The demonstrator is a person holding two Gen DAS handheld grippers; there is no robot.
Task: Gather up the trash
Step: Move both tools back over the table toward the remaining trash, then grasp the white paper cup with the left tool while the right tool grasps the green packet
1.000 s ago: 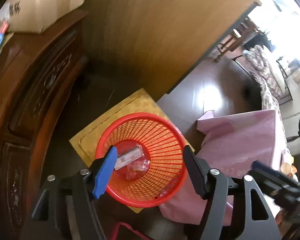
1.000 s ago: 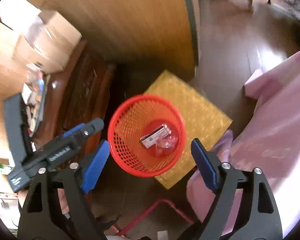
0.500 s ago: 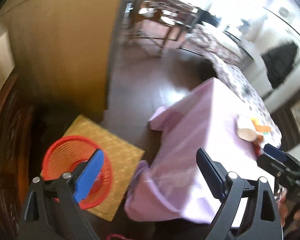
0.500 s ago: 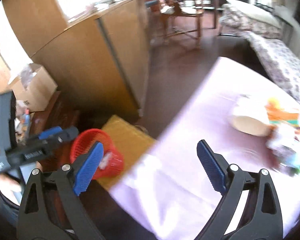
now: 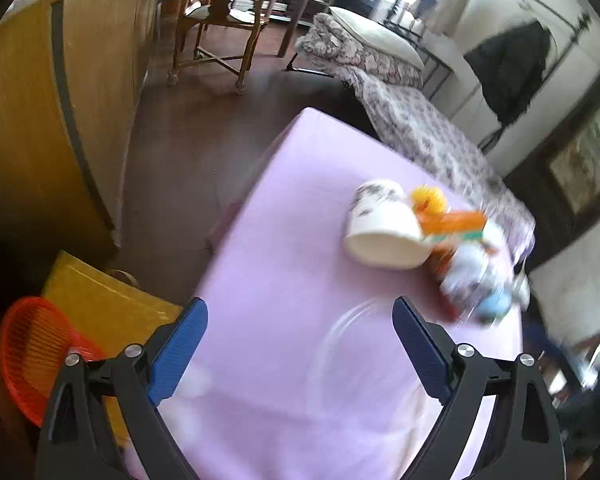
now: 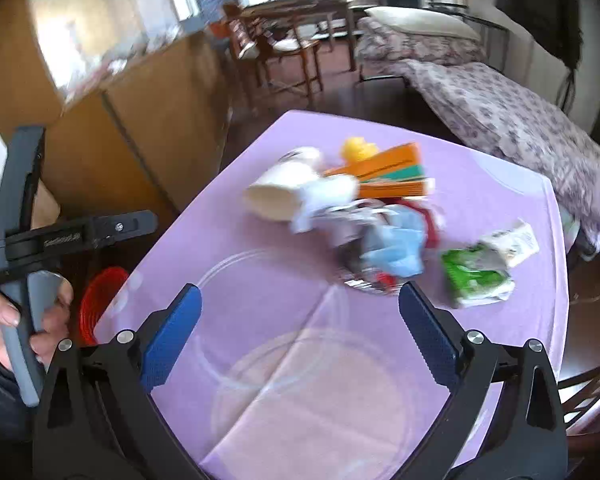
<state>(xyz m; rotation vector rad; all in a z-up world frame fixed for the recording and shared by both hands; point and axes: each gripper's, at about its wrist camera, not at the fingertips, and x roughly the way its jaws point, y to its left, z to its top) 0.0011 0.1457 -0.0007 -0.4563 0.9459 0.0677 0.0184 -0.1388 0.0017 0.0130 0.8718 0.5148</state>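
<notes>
both hand-held grippers empty, jaws spread wide, hovering over the near edge of the pink-clothed counter (image 6: 260,292); left hand-held gripper (image 5: 298,344) and right hand-held gripper (image 6: 300,332) both look forward across the cloth at the trash pile

pile sits ahead and slightly right of both; paper cup (image 6: 284,196) lies on its side at the left end, mouth toward the cameras and a bit left, long axis roughly front-to-back; orange box (image 6: 384,172) behind it with a yellow item (image 6: 358,148) at its far end, long axis left-right; crumpled blue/white wrappers (image 6: 396,244) nearest the right gripper, just ahead of its right finger; green packet (image 6: 476,276) apart from the pile, further right, with a small white carton (image 6: 516,238) touching it

judgement: right hand is nearer the wrappers and the green packet; left view has the cup (image 5: 384,232) closest, ahead-right; cup's axis calls for jaws across its width, i.e. roughly as they stand now

red basket (image 5: 32,356) is on the floor down-left, off the counter's left edge, beside a yellow mat (image 5: 100,300); left hand is the nearer one to it; right view shows it (image 6: 104,300) only as a sliver

clear glass plate (image 6: 312,400) lies directly under the right gripper; frames are motion-blurred, so pile detail is unreliable
</notes>
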